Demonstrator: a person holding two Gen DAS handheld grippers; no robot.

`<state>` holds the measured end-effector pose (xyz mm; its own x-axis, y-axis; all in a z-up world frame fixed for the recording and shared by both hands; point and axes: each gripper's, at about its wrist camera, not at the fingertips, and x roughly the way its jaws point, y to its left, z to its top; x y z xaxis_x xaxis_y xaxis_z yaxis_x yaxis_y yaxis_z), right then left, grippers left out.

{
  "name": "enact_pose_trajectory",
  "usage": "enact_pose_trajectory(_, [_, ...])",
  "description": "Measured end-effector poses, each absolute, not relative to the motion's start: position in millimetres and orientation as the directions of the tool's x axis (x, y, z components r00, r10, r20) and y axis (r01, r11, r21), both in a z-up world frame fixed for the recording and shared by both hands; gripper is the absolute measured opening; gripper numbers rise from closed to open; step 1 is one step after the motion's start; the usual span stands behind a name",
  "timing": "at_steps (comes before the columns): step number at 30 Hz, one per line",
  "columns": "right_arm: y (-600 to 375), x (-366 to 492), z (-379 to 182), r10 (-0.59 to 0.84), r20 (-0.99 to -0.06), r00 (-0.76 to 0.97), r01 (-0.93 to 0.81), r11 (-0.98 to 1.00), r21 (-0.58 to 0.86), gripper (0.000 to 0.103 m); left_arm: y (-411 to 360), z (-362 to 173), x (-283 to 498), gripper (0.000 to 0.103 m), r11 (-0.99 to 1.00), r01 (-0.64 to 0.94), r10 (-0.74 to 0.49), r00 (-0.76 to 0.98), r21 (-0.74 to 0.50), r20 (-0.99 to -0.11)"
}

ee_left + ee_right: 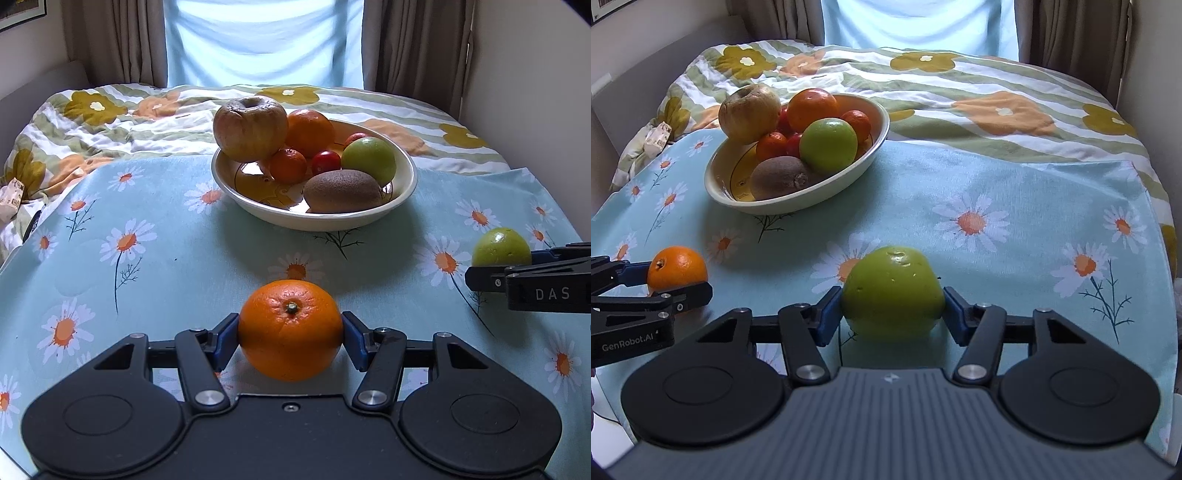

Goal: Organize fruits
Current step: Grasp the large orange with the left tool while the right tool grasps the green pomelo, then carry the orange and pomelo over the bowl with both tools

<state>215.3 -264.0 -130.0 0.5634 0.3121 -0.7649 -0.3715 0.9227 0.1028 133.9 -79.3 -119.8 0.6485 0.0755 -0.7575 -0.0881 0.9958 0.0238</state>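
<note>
Nearest the cameras, at the front edge of the daisy-print cloth (pixel 997 177) spread over the bed, each gripper grips one fruit. Left gripper (pixel 290 332): jaws pinching an orange (pixel 290 329) at its widest girth, blue pads (pixel 226 341) pressed against both flanks, stem end facing up. Right gripper (pixel 892 295): jaws pinching a green apple (pixel 892 290) in the same manner. Both fruits sit low over the cloth; whether they rest on it or are just lifted cannot be told.

Beyond them, toward the middle of the cloth, stands a cream bowl (pixel 404 177). It holds a kiwi (pixel 342 191) at the near rim, a second green apple (pixel 368 159), a large wrinkled russet apple (pixel 250 127) perched on the left rim, an orange behind it, and several small red-orange fruits. Farther back lie the striped floral duvet (pixel 979 88) and the curtained window.

Step in hand, by judgement: both remaining fruits are gripped, transfer to the bowl pending. The next move calls for lifting each fruit above rim height and carrying it forward. Free space shows at the near-left of the bowl's interior. Release one fruit at a time, placed low, clear of the russet apple, which looks liable to roll.
</note>
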Motion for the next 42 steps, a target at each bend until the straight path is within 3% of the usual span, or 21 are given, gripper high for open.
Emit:
enact_pose_trajectory(9, [-266, 207, -113, 0.339, -0.751, 0.567, -0.377, 0.917, 0.129, 0.072, -81, -93, 119, 0.062, 0.994, -0.103, 0.083, 0.668, 0.019, -0.740])
enact_pose_trajectory(26, [-265, 200, -23, 0.370, -0.693, 0.619, -0.418, 0.902, 0.108, 0.072, -86, -14, 126, 0.062, 0.996, -0.088, 0.064, 0.743, -0.002, -0.666])
enact_pose_trajectory(42, [-224, 254, -7, 0.352, -0.699, 0.622, -0.394, 0.913, 0.109, 0.072, -50, -22, 195, 0.062, 0.999, -0.043, 0.034, 0.723, 0.003, -0.690])
